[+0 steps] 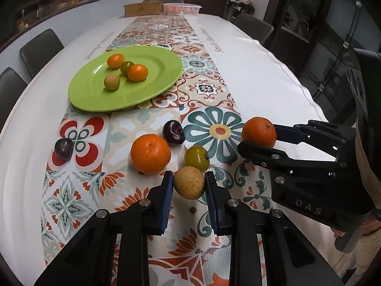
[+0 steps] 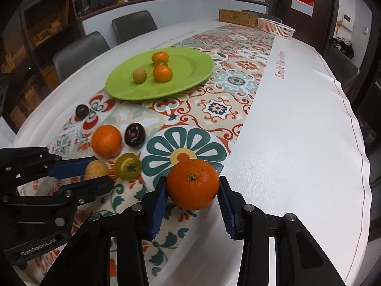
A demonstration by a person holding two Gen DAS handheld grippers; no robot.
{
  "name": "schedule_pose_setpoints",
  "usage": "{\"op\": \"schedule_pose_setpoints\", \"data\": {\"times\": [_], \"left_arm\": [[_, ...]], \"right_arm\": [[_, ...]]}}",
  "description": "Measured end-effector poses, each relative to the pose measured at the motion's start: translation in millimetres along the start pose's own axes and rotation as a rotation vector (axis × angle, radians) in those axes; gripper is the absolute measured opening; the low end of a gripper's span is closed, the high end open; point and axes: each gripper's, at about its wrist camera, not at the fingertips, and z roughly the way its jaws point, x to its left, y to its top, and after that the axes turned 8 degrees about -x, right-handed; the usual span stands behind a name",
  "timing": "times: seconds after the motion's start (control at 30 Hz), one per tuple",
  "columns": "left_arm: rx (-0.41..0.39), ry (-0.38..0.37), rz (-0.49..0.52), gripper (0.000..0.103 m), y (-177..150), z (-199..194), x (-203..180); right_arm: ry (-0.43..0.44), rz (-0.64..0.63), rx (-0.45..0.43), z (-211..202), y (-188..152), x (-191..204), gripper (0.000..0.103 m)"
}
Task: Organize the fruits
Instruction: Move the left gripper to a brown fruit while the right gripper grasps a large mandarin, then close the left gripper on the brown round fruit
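The left gripper (image 1: 188, 186) is clamped on a small tan fruit (image 1: 189, 182), its blue pads pressing either side, low in the centre of the left wrist view. The fruit is nearly round with a dull, speckled yellow-brown skin; it has no clear long axis and I cannot tell where its stem end points. In the right wrist view the same fruit (image 2: 96, 170) shows at the left edge, pinched between a blue pad and a black finger.

The right gripper (image 2: 192, 188) is closed on an orange (image 2: 193, 184), lower centre of its own view, with a pad touching each flank. The orange is bright, pebbled and slightly flattened, and its green stem scar faces up toward the camera. From the left wrist view this orange (image 1: 259, 132) sits at the right of the frame, stem mark turned to the upper right.

Loose on the patterned runner (image 1: 209, 88) lie a second orange (image 1: 150, 153), a green-yellow tomato (image 1: 196, 156) just beyond the tan fruit, a dark plum (image 1: 173, 133) and another dark plum (image 1: 63, 148) at the left. The green plate (image 1: 152, 85), upper left of the frame, carries four small fruits: two orange, one green, one tan. A white basket (image 1: 182, 8) stands at the far end of the table.
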Motion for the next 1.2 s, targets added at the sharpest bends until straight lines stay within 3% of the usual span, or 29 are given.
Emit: {"op": "schedule_pose_setpoints", "data": {"times": [0.83, 1.2], "left_arm": [[-0.171, -0.011, -0.048, 0.027, 18, -69, 23], [-0.225, -0.008, -0.052, 0.027, 31, -80, 45]], "right_arm": [[0.002, -0.016, -0.152, -57, 30, 36, 0.042], [-0.012, 0.001, -0.207, -64, 57, 49, 0.042]]}}
